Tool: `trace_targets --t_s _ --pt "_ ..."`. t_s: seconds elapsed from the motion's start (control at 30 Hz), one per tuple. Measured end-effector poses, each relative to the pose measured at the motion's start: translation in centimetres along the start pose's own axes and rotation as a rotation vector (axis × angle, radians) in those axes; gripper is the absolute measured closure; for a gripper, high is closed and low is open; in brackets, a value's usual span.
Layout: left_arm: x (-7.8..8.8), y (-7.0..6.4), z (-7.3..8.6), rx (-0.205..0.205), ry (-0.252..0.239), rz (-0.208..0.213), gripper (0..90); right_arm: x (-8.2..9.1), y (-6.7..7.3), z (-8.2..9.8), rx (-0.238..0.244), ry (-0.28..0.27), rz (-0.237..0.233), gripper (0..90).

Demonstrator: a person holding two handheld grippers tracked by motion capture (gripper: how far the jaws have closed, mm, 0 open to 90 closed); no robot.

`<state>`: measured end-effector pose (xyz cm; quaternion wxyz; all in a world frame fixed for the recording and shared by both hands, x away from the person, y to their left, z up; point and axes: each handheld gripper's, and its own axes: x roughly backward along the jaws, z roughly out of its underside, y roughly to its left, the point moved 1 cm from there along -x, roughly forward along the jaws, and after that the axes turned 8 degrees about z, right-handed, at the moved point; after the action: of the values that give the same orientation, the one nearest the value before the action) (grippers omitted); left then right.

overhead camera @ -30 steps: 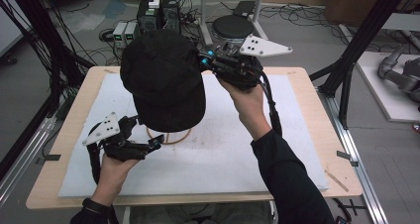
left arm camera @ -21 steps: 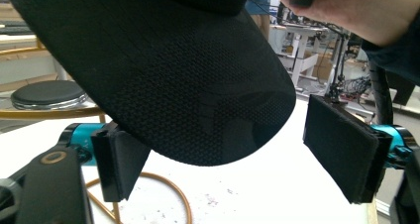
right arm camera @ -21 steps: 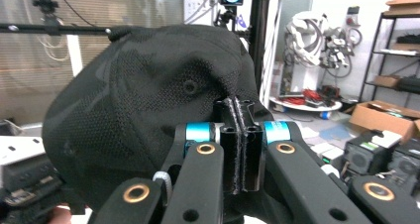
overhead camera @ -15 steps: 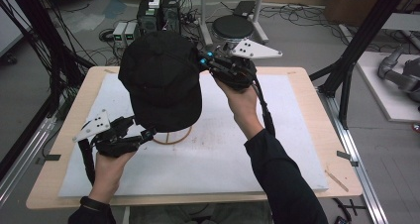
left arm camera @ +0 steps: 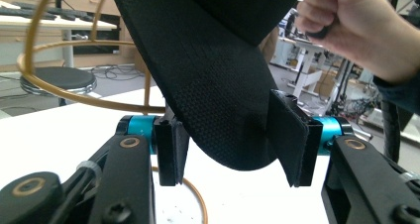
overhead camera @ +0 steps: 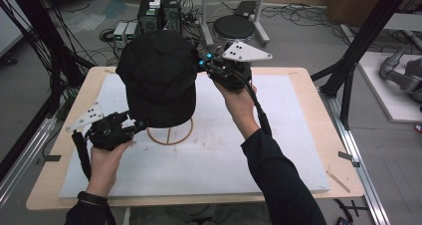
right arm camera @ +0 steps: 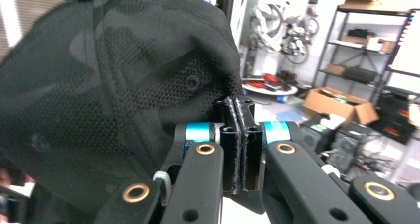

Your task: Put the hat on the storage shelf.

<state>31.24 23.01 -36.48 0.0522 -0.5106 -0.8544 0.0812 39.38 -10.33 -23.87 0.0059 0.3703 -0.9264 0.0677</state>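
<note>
Black cap (overhead camera: 159, 78) held up over the bench (overhead camera: 298, 85) between two grippers.

The right gripper (overhead camera: 211, 65) has its fingers (right arm camera: 229, 135) pressed together, pinching the cap's edge at its far right side, well above the white mat (overhead camera: 278, 135). The left gripper (overhead camera: 137, 123) sits low at the near left; its fingers (left arm camera: 171, 152) are spread apart with the cap's brim (left arm camera: 223, 110) hanging between them. A wire stand (overhead camera: 170, 134) rests on the mat under the cap.

Centre of worktop (overhead camera: 278, 150) is blocked by cap (overhead camera: 159, 80) over wire stand (overhead camera: 170, 134). Left claw (overhead camera: 130, 127) is crowded beneath the brim. Open room is left near and right.
</note>
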Motion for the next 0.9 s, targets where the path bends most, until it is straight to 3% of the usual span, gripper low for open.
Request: trace_targets --t_s 0.13,0.27,0.47,0.9 --pt "0.1 0.3 -0.3 0.006 -0.009 -0.016 50.7 -0.5 0.0 0.3 0.008 0.009 0.023 90.0" --pt "0.3 0.4 -0.8 0.009 -0.023 -0.022 47.3 -1.5 0.2 0.6 0.046 0.034 0.041 90.0" --pt "0.6 0.8 -1.0 0.025 -0.045 -0.020 47.5 -2.1 0.4 1.0 0.041 0.042 0.049 90.0" --pt "1.6 1.2 -0.1 0.067 -0.037 -0.011 44.9 -3.4 1.0 2.1 0.064 0.132 0.016 85.5"
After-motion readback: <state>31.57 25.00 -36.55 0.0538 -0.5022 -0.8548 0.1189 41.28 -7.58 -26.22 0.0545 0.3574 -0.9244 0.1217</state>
